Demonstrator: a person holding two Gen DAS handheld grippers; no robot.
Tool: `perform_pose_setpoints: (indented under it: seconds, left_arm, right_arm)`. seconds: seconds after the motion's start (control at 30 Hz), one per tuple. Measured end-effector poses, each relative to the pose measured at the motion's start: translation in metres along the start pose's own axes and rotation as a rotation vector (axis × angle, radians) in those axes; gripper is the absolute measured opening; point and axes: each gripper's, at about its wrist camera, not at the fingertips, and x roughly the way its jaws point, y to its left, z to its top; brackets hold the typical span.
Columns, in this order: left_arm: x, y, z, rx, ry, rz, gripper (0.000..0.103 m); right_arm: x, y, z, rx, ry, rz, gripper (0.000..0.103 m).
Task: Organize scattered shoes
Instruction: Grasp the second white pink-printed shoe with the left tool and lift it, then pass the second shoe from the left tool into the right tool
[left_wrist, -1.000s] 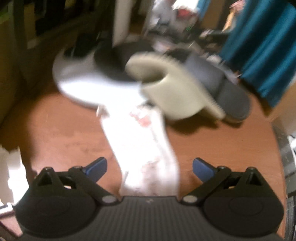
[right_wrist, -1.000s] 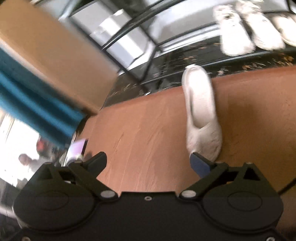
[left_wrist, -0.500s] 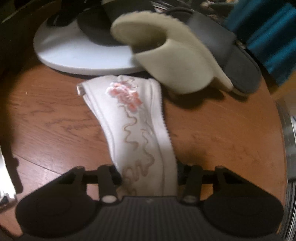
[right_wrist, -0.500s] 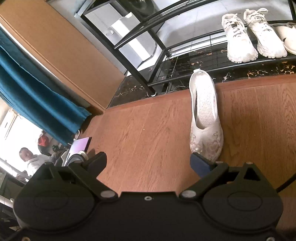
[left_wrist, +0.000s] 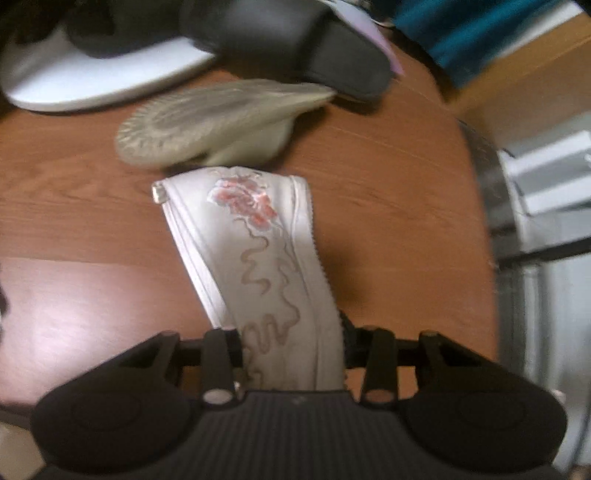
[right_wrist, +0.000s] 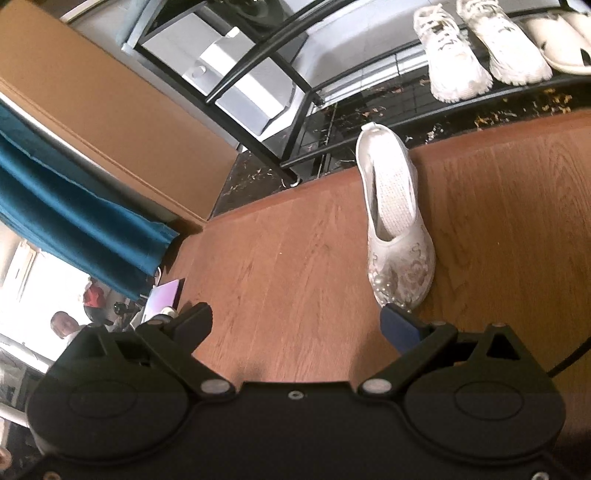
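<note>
The left hand-held gripper (left_wrist: 291, 347) is clamped narrow on a white shoe (left_wrist: 258, 254), its jaws pressing both sides of the near end. That end is hidden behind the gripper body, so which end of the shoe is gripped is unclear. The shoe runs straight ahead from the jaws, showing a pink embroidered flower and wavy stitched lines. Whether it rests on the wooden floor (left_wrist: 74, 221) or hangs clear of it cannot be told. Just beyond its far end lies a cream slipper (left_wrist: 218, 122), sole turned toward the camera and blurred. Farther ahead a black sandal (left_wrist: 314, 55) is cut off by the top edge. To the far left is a white round base (left_wrist: 92, 81), partly out of frame.

The right hand-held gripper (right_wrist: 295, 325) stands wide open with nothing between its jaws. Just ahead of its right fingertip (right_wrist: 400, 326) a matching white shoe (right_wrist: 395, 218) stands on the floor, patterned toe nearest, heel away. Beyond it is a black wire shoe rack (right_wrist: 332, 122) holding two white sneakers (right_wrist: 480, 48); a pale sandal (right_wrist: 557, 40) to the far right is cut off. A blue curtain (right_wrist: 74, 214) hangs to the left. No writing or brand can be read anywhere.
</note>
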Motion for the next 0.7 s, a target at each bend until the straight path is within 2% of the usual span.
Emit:
perform_pose_setpoints:
  seconds: [0.07, 0.1, 0.2, 0.27, 0.3, 0.47, 0.5, 0.6, 0.67, 0.7]
  left_arm:
    - [-0.001, -0.016, 0.0, 0.046, -0.004, -0.02, 0.037]
    - [0.003, -0.039, -0.001, 0.131, -0.021, -0.024, 0.037]
    - [0.013, -0.067, -0.009, 0.277, -0.08, -0.004, 0.038]
    - [0.034, -0.1, -0.015, 0.392, -0.153, 0.071, 0.038]
    - [0.049, -0.111, -0.019, 0.421, -0.162, 0.094, 0.038]
    - [0.116, -0.161, -0.035, 0.651, -0.166, 0.224, 0.038]
    - [0.116, -0.164, -0.037, 0.676, -0.165, 0.235, 0.038]
    - [0.163, -0.18, -0.069, 0.868, -0.14, 0.293, 0.039]
    - [0.17, -0.183, -0.085, 0.939, -0.168, 0.315, 0.044]
    - [0.172, -0.186, -0.096, 0.981, -0.192, 0.338, 0.05]
  right_arm:
    - [-0.003, -0.006, 0.0, 0.022, -0.011, 0.002, 0.099]
    - [-0.004, -0.01, 0.0, 0.035, -0.016, -0.001, 0.099]
    - [-0.005, -0.025, 0.001, 0.088, -0.016, -0.013, 0.099]
    - [-0.005, -0.035, 0.001, 0.138, -0.007, -0.019, 0.099]
    - [-0.004, -0.04, 0.002, 0.162, -0.002, -0.021, 0.099]
    - [0.004, -0.05, 0.002, 0.218, 0.028, -0.01, 0.099]
    - [0.006, -0.051, 0.002, 0.223, 0.032, -0.009, 0.099]
    - [0.01, -0.054, 0.003, 0.233, 0.041, -0.009, 0.099]
    - [0.013, -0.058, 0.004, 0.247, 0.049, -0.012, 0.099]
    - [0.014, -0.059, 0.004, 0.253, 0.052, -0.012, 0.099]
